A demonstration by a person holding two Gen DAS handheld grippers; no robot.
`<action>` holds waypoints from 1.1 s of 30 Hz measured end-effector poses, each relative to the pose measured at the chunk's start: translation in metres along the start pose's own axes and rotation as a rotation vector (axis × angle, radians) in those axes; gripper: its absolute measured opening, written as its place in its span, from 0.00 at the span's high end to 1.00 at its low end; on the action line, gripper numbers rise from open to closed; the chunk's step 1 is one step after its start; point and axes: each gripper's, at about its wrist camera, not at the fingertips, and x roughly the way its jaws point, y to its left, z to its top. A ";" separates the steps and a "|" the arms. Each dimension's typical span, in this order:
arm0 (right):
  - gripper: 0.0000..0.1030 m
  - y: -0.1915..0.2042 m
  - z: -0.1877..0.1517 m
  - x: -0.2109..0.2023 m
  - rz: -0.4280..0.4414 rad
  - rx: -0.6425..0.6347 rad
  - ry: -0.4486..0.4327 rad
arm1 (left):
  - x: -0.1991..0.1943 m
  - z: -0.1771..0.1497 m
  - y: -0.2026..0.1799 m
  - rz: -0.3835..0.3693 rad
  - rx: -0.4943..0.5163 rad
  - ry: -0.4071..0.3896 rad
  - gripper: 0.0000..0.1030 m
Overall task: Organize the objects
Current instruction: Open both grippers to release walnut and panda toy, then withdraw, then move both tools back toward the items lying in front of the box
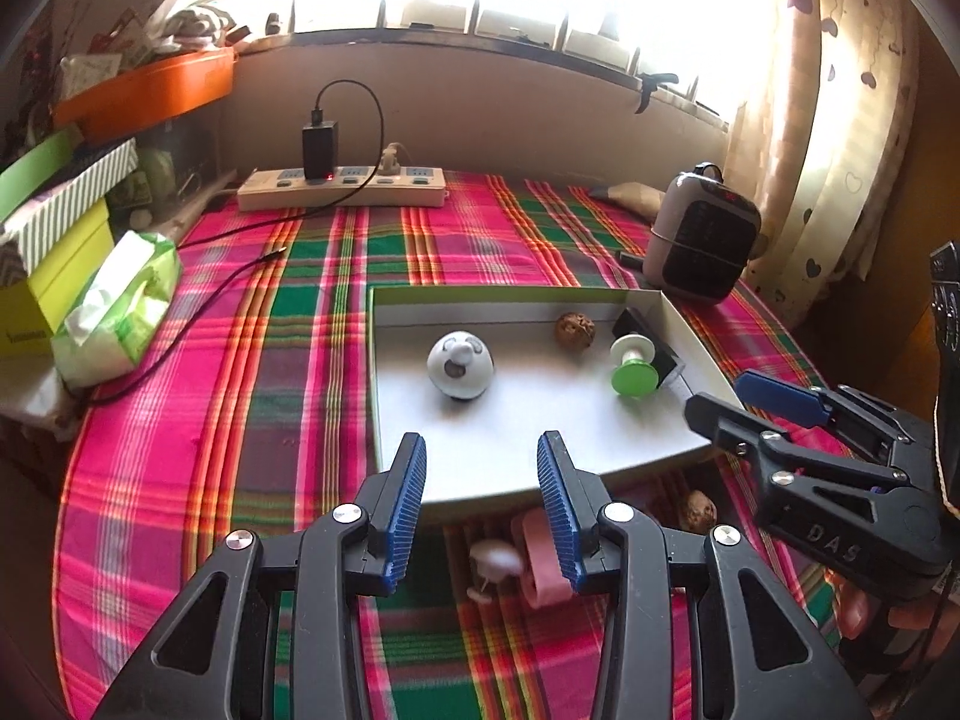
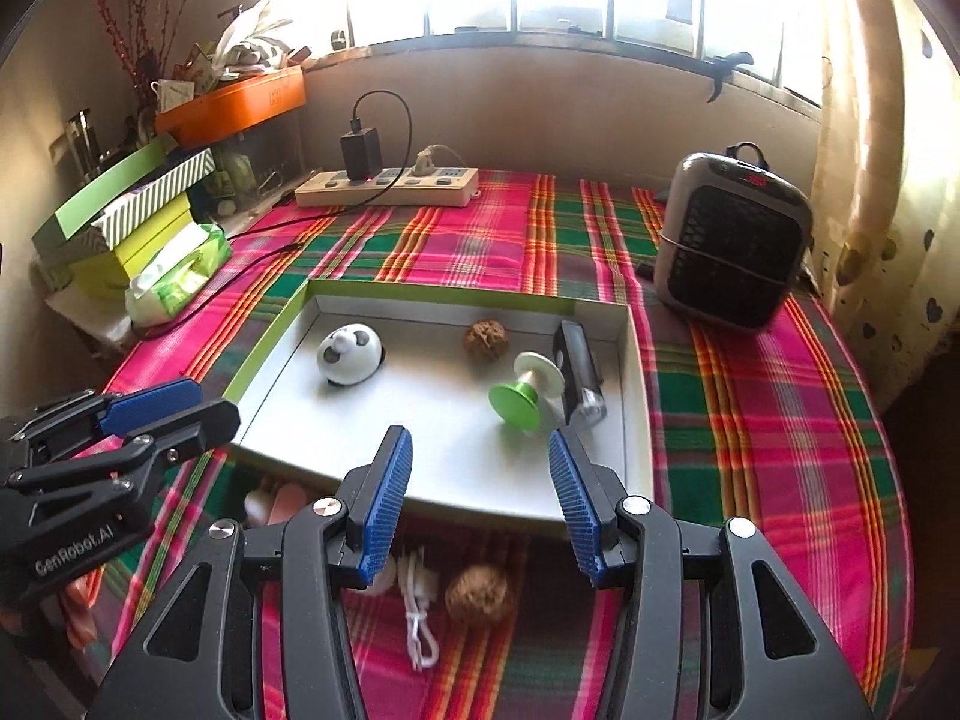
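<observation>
Both tongs are sitting released, jaws apart, nothing in either: left gripper (image 1: 482,501) and right gripper (image 2: 480,501) are hovering over the near edge of the tray (image 1: 384,414).

Tray is already holding four items: panda toy (image 1: 461,365) left of centre, one walnut (image 1: 575,330) toward the far edge, green spool (image 1: 633,366) and a black block (image 2: 577,372) against the right wall.

Looks like sorting is mid-way. Loose items are lying on the tablecloth (image 1: 240,360) just outside the tray's near edge: second walnut (image 2: 480,595) under the right jaws, white cable (image 2: 417,618) beside it, pink clip (image 1: 543,564) and a small white piece (image 1: 493,561) under the left jaws.

Probable next move: right tool dropping onto the walnut, closing, lifting over the near wall. Walnut is round, so likely rolling if pinched off-centre.

Room: tray's middle and near-left corner are lying open. Heater (image 2: 735,237) is standing off the far-right corner, power strip (image 2: 387,189) at the table's far edge, both well apart. The two tools are crowding each other.
</observation>
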 end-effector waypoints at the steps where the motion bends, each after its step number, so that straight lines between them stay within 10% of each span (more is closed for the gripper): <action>1: 0.52 -0.001 -0.003 -0.003 -0.004 0.001 -0.007 | -0.001 -0.002 0.002 -0.001 -0.004 0.002 0.64; 33: 0.49 -0.035 -0.066 -0.011 0.020 0.086 0.017 | 0.010 -0.062 0.021 -0.019 -0.057 0.114 0.62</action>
